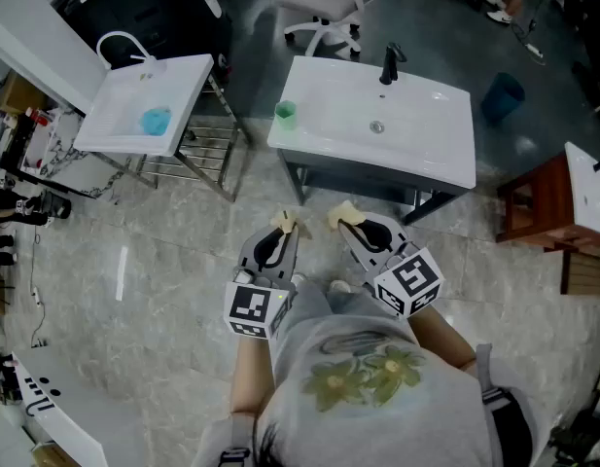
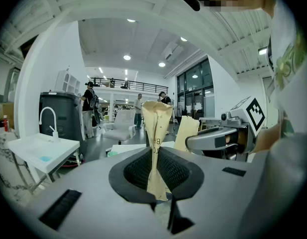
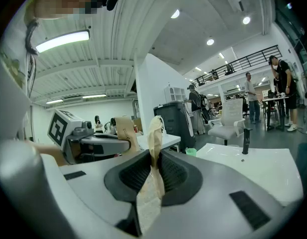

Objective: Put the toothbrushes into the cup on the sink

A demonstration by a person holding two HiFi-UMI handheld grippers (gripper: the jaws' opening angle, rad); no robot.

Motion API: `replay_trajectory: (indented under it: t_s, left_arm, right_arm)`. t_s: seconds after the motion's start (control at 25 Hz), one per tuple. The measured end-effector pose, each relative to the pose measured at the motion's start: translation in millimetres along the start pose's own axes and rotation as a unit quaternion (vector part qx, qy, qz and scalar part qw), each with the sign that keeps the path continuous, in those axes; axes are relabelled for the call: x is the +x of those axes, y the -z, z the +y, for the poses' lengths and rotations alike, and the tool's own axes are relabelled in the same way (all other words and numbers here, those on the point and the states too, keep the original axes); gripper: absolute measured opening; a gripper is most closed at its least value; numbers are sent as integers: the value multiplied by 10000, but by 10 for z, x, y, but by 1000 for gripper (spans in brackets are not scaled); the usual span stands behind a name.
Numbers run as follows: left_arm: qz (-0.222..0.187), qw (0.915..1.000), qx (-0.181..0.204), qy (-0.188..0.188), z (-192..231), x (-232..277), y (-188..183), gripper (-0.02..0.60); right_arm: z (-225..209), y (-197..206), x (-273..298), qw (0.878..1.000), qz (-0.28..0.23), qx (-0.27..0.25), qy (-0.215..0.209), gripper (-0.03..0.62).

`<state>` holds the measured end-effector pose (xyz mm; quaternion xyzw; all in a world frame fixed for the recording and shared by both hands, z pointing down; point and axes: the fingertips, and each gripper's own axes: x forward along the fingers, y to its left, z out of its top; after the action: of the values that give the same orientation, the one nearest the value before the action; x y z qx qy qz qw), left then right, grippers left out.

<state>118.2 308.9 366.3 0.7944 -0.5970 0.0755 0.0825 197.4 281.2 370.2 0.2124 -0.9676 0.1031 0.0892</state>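
I hold both grippers close to my body, in front of a white sink (image 1: 426,139). My left gripper (image 1: 285,224) is shut on a toothbrush in a tan paper wrapper (image 2: 157,128), which stands upright between the pads. My right gripper (image 1: 340,214) is likewise shut on a second tan-wrapped toothbrush (image 3: 154,133). A small green cup (image 1: 286,115) stands on the sink's left corner, well beyond both grippers; it also shows as the green cup (image 3: 191,152) in the right gripper view. A black faucet (image 1: 389,64) rises at the sink's back edge.
A second white sink (image 1: 124,115) on a metal frame stands at the left with a blue object (image 1: 156,121) in it. A white office chair (image 1: 329,3) is behind the near sink, a blue bin (image 1: 501,97) and a wooden stand (image 1: 538,202) to the right.
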Motion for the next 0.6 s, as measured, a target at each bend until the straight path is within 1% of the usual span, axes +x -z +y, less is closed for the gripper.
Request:
replay_trajectory:
  t_s: [0.2, 0.44, 0.6]
  left_arm:
    - [22, 9999, -27, -97, 32, -25, 61, 43]
    - [82, 9998, -45, -160, 88, 137, 96, 43]
    - [128, 9997, -75, -170, 218, 264, 128, 43]
  right_arm:
    - [35, -6, -49, 9998, -178, -8, -89, 74]
    - [-121, 82, -6, 9999, -97, 35, -53, 74]
    - [-248, 122, 139, 10000, 8, 83, -17, 74]
